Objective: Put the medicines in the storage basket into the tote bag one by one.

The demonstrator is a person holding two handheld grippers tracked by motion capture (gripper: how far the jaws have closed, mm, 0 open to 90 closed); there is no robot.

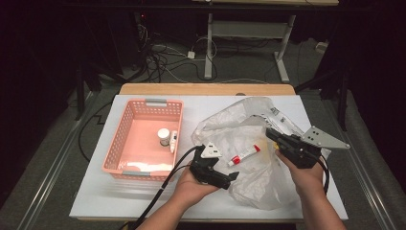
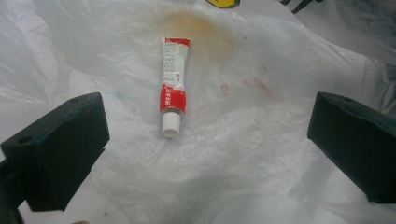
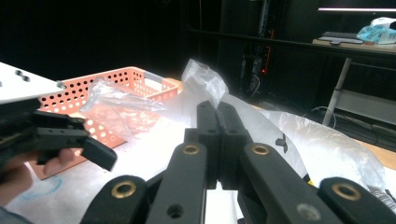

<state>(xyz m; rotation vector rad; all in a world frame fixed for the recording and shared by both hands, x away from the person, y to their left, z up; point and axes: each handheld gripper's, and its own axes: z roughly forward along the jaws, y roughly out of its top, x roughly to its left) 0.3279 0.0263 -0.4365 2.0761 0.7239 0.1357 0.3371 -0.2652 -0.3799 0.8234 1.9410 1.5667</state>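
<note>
Left gripper point(image 2: 205, 154) gaping before small, light, squashable tube point(image 2: 173, 84): gripping advisable mid-body; right gripper point(image 3: 218, 112) pinching thin, slippery bag point(image 3: 205, 81).

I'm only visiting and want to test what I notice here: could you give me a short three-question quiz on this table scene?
1. True or false: the red-and-white squeeze tube lies inside the pink perforated plastic basket.
2. The right gripper has its jaws: A) wide open B) shut on the thin clear plastic bag C) shut on a bottle.
3. Fill in: the left gripper has its jaws ____ on either side of the tube.

Key: 1 false, it lies on the bag; 2 B; 3 open.
</note>
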